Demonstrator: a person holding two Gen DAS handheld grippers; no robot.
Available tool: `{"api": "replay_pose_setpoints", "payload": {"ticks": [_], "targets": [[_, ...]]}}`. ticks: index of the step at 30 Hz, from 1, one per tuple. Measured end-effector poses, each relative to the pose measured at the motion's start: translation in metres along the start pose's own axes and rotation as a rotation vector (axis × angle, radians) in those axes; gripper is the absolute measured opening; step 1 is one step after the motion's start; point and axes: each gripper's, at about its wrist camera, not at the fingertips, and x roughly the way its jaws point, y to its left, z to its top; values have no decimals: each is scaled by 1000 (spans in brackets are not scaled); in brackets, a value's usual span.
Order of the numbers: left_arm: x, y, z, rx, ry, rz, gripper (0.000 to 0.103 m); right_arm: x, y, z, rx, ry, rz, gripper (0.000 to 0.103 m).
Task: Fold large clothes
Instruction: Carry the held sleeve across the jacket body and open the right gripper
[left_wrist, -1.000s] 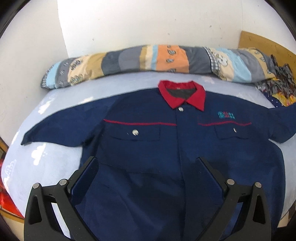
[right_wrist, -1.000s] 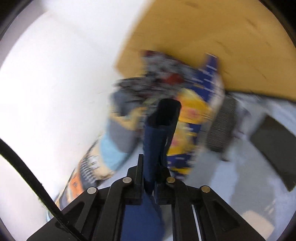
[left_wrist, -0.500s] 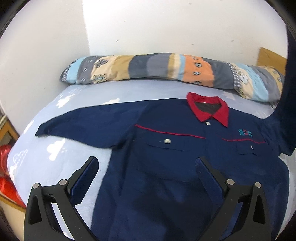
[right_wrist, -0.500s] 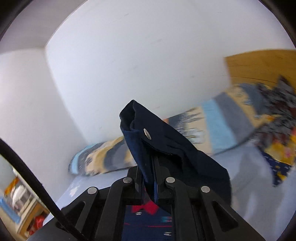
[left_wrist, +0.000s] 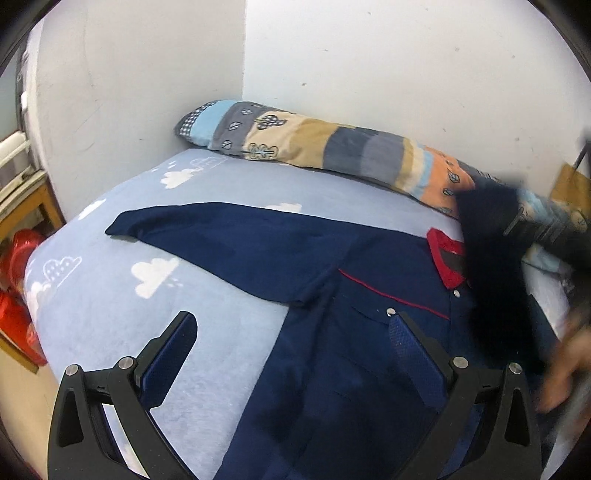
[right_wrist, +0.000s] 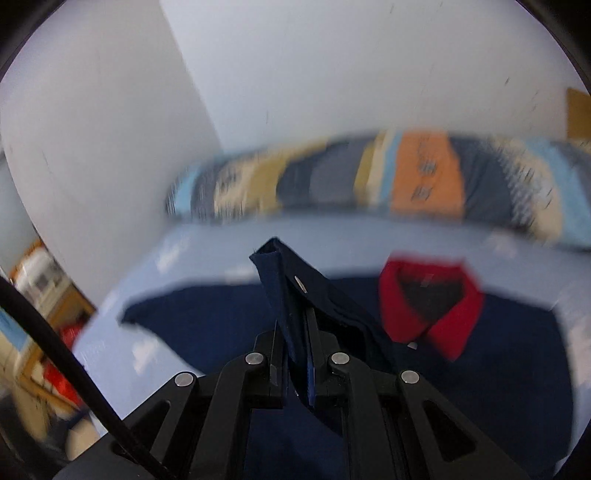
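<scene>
**Right sleeve carried over the shirt front**

The right gripper has its fingers pinched on the cuff, lifted above the shirt. The left gripper hangs with fingers spread and empty over the shirt's left chest. Judged step: folding the right sleeve inward; next, lay the cuff flat beyond the collar. Under both lies a cloud-print bed; ahead, a patchwork pillow against white walls.

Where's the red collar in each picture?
Left wrist: the red collar sits at right of middle, partly behind a blurred dark sleeve.
Right wrist: right of centre, beside the clamped sleeve.
Shared landmark: the striped pillow behind it.
</scene>
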Motion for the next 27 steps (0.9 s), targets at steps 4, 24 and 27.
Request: {"api": "replay_pose_setpoints", "payload": {"ticks": [4, 24, 27], "targets": [[-1, 2, 1, -9, 0, 3, 103, 80, 2, -57, 14, 143, -14, 7], [2, -24, -4, 59, 18, -25, 103, -96, -144, -63, 64, 54, -269, 76], [3, -30, -5, 66, 22, -32, 103, -130, -201, -84, 90, 104, -404, 78]]}}
